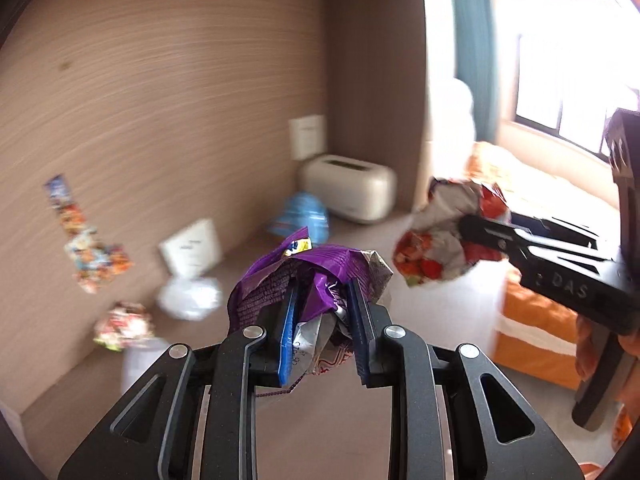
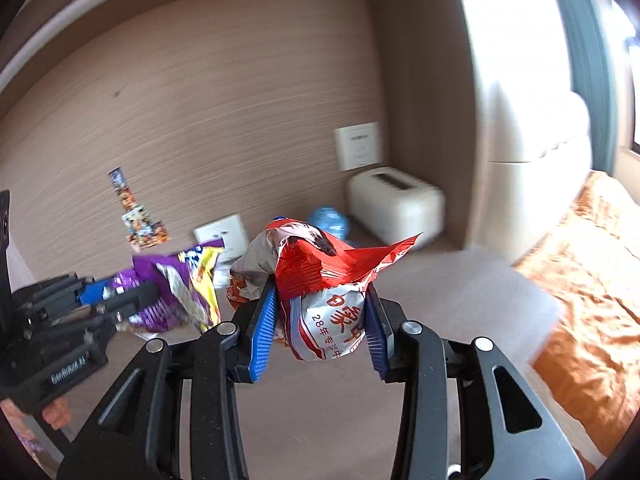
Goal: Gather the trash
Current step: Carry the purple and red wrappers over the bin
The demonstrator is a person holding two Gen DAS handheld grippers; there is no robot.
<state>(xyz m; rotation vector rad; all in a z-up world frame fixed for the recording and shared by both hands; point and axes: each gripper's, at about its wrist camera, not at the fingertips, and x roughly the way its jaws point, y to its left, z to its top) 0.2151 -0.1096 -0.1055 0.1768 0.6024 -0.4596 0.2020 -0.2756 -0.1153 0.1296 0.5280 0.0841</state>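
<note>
My left gripper (image 1: 322, 300) is shut on a crumpled purple snack wrapper (image 1: 308, 276) and holds it above the desk; it also shows in the right wrist view (image 2: 168, 292). My right gripper (image 2: 320, 308) is shut on a crumpled red and white snack bag (image 2: 324, 280), held above the desk; it also shows in the left wrist view (image 1: 444, 236). On the desk lie a blue crumpled wrapper (image 1: 302, 216), a white crumpled piece (image 1: 190, 298) and a colourful wrapper (image 1: 122, 326).
A cream toaster (image 1: 348, 188) stands in the desk's back corner below a white wall plate (image 1: 307, 137). A white card (image 1: 192, 250) leans on the wall. Stickers (image 1: 86, 248) are on the wood wall. An orange bed cover (image 2: 592, 280) lies to the right.
</note>
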